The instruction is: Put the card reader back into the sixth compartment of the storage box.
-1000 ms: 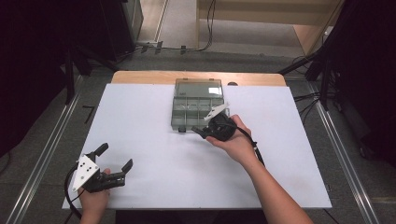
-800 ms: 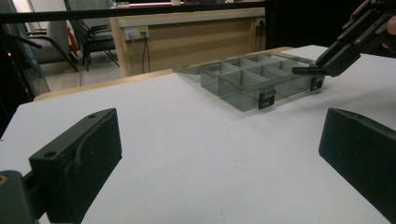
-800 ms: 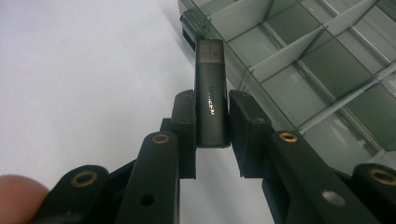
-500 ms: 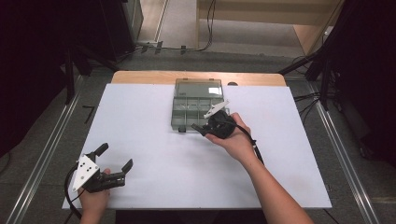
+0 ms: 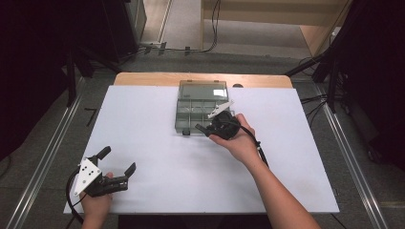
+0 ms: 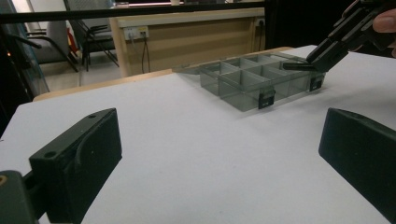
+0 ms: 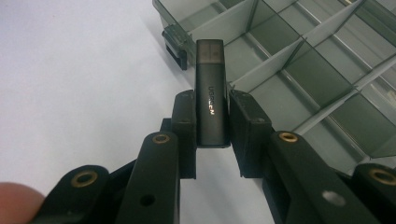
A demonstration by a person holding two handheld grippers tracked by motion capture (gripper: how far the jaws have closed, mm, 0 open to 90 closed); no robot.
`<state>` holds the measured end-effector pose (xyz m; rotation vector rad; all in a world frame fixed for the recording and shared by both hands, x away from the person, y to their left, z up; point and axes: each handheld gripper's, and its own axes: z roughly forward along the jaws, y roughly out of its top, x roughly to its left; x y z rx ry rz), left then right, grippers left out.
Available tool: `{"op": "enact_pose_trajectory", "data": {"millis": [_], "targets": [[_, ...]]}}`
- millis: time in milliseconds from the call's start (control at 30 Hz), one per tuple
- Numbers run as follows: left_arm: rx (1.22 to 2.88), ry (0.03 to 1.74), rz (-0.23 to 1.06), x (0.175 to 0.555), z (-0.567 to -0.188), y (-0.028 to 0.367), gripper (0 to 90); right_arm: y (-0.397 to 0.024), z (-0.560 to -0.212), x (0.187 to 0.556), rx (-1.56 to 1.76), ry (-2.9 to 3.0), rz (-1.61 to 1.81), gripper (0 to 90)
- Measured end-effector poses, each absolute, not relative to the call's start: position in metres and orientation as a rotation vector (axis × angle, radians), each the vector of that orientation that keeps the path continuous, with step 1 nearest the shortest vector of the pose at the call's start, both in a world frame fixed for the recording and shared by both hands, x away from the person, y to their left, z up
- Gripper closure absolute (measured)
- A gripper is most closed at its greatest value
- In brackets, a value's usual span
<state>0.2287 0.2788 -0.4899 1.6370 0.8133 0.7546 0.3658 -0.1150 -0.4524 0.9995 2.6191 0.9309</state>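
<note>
Your right gripper (image 7: 212, 133) clamps a stick (image 7: 211, 93) over the box (image 7: 299, 60); the grip is unclear from the high view. Left gripper (image 5: 116, 163) is wide, w/ nothing between.

Right gripper (image 6: 327, 49) body cut off by the frame's top-right corner. Organizer box (image 7: 299, 60) runs past the upper and right edges; far compartments unseen.

lab | white table (image 5: 143, 119) | metal rails (image 5: 43, 157) | floor cables (image 5: 191, 47)
</note>
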Motion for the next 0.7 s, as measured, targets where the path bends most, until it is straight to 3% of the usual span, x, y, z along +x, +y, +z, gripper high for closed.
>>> {"op": "enact_pose_trajectory", "data": {"millis": [700], "targets": [[1.635, 0.814, 0.754, 0.229, -0.49, 0.279, 0.0, -0.11, -0.455, 0.377, 1.047, 2.568, 0.964, 70.5]]}}
